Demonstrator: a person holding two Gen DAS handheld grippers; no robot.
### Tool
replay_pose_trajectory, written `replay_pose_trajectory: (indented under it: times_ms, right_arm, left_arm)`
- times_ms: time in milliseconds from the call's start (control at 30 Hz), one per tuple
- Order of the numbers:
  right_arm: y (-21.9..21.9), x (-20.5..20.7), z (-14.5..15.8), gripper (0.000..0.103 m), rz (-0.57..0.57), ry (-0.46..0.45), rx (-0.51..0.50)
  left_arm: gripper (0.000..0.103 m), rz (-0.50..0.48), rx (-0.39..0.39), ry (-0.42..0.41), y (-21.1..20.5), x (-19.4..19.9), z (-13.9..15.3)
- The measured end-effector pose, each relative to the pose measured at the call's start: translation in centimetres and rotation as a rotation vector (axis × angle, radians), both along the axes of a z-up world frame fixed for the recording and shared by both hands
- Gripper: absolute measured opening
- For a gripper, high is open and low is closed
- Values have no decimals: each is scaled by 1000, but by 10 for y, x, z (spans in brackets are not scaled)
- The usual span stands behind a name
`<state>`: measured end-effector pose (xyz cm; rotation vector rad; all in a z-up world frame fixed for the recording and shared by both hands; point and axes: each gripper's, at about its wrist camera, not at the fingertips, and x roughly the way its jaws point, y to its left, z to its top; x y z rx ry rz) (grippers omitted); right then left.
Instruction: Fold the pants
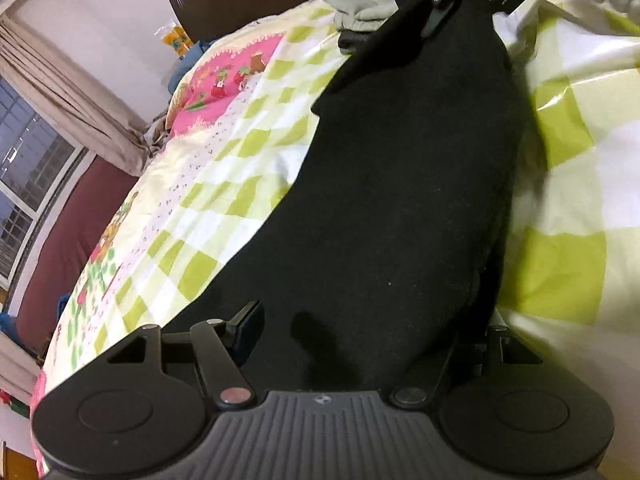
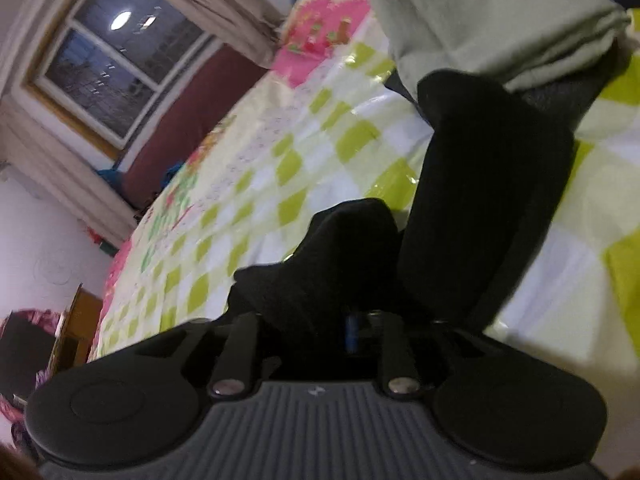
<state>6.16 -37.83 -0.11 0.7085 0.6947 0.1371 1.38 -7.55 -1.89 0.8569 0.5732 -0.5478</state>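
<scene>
Black pants (image 1: 400, 184) lie lengthwise on a green-and-white checked quilt (image 1: 208, 200). My left gripper (image 1: 372, 324) sits at their near end with its jaws wide apart. The cloth lies between them, and only the left finger (image 1: 250, 320) shows. At the far end, my right gripper (image 1: 468, 0) meets the pants. In the right wrist view its jaws stand narrow, and a bunched fold of the pants (image 2: 480, 200) rises from the right gripper (image 2: 320, 320). A blue pad (image 2: 351, 332) shows beside the cloth.
A folded grey-green garment (image 2: 492, 28) rests on a dark grey one (image 2: 560, 96) at the far end of the quilt (image 2: 280, 168), close to the pants. A window (image 2: 120, 60) and curtain (image 1: 60, 92) lie beyond the bed's left side.
</scene>
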Motion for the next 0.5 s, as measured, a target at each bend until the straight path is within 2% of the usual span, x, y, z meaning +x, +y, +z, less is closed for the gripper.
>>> replay_pose_trajectory:
  times_ms: [133, 233, 333, 433, 500]
  right_arm:
    - [-32, -22, 4, 29, -149, -58, 19]
    - [-52, -29, 1, 36, -242, -85, 21]
    - [-58, -31, 0, 38, -231, -107, 42]
    - [-56, -41, 6, 42, -82, -162, 84]
    - [-68, -54, 2, 44, -135, -177, 127]
  left_arm:
    - [80, 18, -7, 17, -3, 4, 4]
    - [80, 13, 4, 13, -2, 3, 7]
    - [80, -2, 17, 15, -5, 1, 7]
    - [80, -12, 32, 12, -8, 5, 7]
    - [80, -22, 43, 16, -9, 4, 6]
